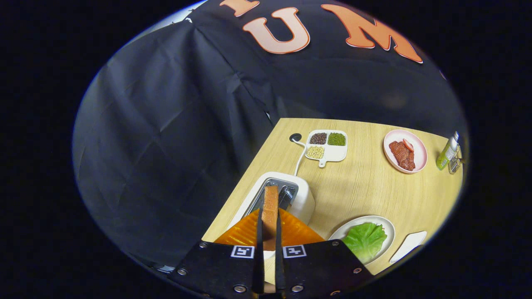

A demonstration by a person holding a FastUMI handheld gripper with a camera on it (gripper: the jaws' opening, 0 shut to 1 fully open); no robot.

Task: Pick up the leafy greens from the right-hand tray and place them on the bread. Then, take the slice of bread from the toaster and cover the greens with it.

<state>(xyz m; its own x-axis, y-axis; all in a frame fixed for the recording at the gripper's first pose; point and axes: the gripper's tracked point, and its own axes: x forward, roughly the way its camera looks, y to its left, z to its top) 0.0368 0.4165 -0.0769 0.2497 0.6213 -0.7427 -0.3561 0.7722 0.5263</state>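
My gripper (269,222) is shut on a slice of toasted bread (271,201), held edge-on and upright between the two orange fingers (245,232). The slice stands over the open slots of the white toaster (306,203), lifted partly or wholly out; its lower end is hidden by the fingers. To the right of the fingers, a round pale plate (388,226) carries a green lettuce leaf (365,238) spread flat. Whatever lies under the leaf is hidden.
A white divided dish of beans (337,153) sits beyond the toaster, with the toaster's cable (300,160) running to a hole in the table. A pink plate of meat (417,151) and a green bottle (448,151) stand far right. A small white tray (409,245) lies beside the lettuce plate.
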